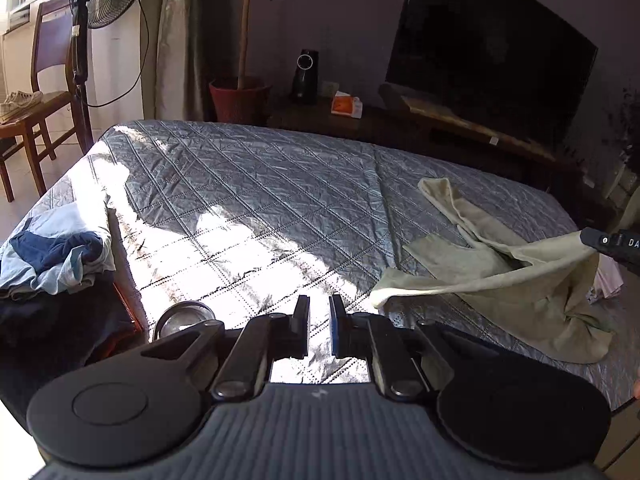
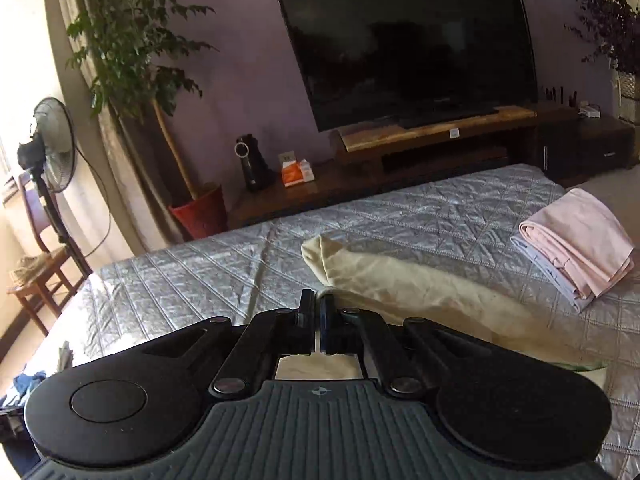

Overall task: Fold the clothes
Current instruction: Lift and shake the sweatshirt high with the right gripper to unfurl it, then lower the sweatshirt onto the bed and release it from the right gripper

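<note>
A beige garment (image 1: 500,280) lies crumpled on the right side of the grey quilted bed (image 1: 260,184). One edge of it is pulled up taut to my right gripper (image 1: 600,240) at the frame's right edge. In the right wrist view, my right gripper (image 2: 318,308) has its jaws pressed together on the beige garment (image 2: 400,280), which stretches away to the right. My left gripper (image 1: 319,312) hovers over the sunlit near part of the bed, left of the garment. Its jaws are nearly together with nothing between them.
A heap of blue and light-blue clothes (image 1: 56,256) sits off the bed's left edge, with a metal bowl (image 1: 184,316) nearby. Folded pink and lilac clothes (image 2: 576,248) are stacked at the bed's right. Beyond the bed are a TV stand (image 2: 436,128), potted plant (image 2: 200,212), fan and chair.
</note>
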Demonstrator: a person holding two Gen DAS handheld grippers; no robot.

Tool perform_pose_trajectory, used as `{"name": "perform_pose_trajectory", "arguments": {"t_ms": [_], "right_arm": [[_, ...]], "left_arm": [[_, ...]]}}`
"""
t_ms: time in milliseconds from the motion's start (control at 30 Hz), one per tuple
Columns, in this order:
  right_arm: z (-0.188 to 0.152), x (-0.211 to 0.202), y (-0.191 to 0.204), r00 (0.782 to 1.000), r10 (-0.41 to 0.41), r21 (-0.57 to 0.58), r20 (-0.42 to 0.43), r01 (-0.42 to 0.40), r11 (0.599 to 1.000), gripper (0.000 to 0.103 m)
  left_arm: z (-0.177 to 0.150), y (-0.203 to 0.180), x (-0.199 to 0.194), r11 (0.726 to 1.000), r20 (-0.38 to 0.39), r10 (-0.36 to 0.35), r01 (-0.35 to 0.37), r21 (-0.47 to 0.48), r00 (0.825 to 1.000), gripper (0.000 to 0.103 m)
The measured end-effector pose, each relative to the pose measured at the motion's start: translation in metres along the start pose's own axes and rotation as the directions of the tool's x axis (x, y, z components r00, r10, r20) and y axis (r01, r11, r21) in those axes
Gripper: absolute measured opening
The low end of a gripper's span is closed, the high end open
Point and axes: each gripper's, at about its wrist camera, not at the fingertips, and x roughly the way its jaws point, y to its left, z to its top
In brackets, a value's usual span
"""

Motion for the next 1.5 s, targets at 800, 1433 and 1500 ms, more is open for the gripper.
{"name": "perform_pose_trajectory", "arguments": {"t_ms": [800, 1433, 1500], "right_arm": [[0.195, -0.018, 0.102, 0.901, 0.385, -0.249, 0.199, -0.334, 0.909, 0.005], [-0.119, 0.000, 0.110, 0.953, -0.108, -0.662, -0.284, -0.113, 0.741, 0.073], [-0.130, 0.015, 0.110, 0.927, -0.154, -0.692, -0.343, -0.138, 0.708, 0.073]], "left_arm": [[0.015, 0.031, -0.029, 0.990, 0.065, 0.037, -0.028, -0.135, 0.997, 0.009], [-0.002, 0.030, 0.015, 0.995, 0.003, 0.033, -0.032, -0.094, 0.999, 0.009], [0.000, 0.024, 0.011, 0.996, 0.009, 0.029, -0.028, -0.089, 1.000, 0.009]]}}
